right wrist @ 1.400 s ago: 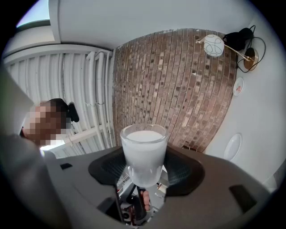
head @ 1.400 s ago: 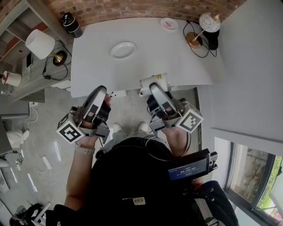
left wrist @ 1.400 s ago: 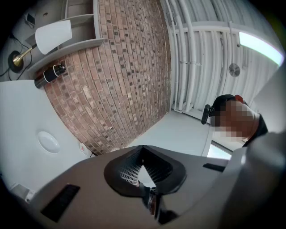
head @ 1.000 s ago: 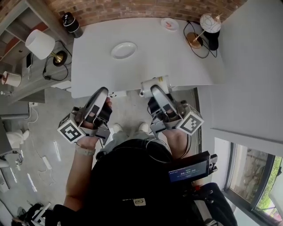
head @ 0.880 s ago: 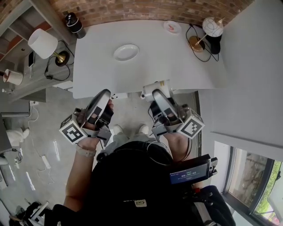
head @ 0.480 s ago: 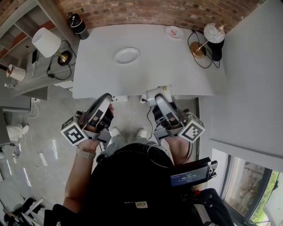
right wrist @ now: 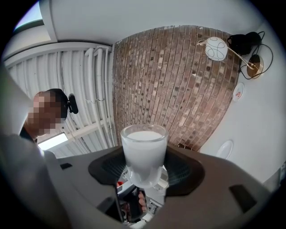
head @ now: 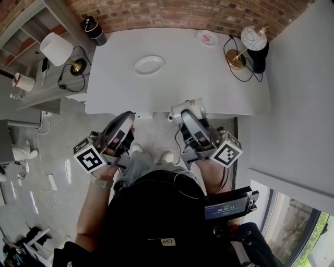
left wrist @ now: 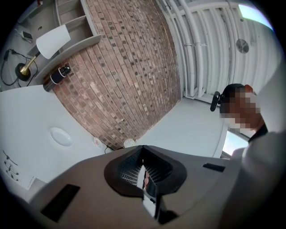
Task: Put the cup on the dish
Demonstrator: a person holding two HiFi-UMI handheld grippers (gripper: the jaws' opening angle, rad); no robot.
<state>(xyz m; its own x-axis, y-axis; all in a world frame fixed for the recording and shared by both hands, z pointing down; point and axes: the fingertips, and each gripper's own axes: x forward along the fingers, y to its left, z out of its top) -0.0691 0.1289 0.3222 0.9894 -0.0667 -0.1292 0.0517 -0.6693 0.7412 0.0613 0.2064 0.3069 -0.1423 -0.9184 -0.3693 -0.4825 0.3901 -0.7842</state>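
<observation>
A frosted white cup (head: 182,108) sits upright between the jaws of my right gripper (head: 187,111), which is shut on it at the table's near edge. In the right gripper view the cup (right wrist: 144,154) fills the middle and the right gripper (right wrist: 143,175) holds its base. The white dish (head: 148,65) lies far ahead on the table, left of centre; the same dish (right wrist: 225,149) shows small at lower right, and the dish (left wrist: 60,136) shows again at the left. My left gripper (head: 124,119) hangs below the table edge, its jaws closed on nothing; the left gripper (left wrist: 144,178) points upward.
The white table (head: 219,78) backs onto a brick wall (head: 156,13). A small saucer with red marks (head: 207,37) and a globe lamp with cable (head: 245,47) stand at the back right. A dark jar (head: 94,30) is at the back left. A shelf lamp (head: 56,49) stands left of the table.
The head view has drifted, so the table sits a little lower in frame. Both grippers stay at the near edge, with the right one still holding the cup.
</observation>
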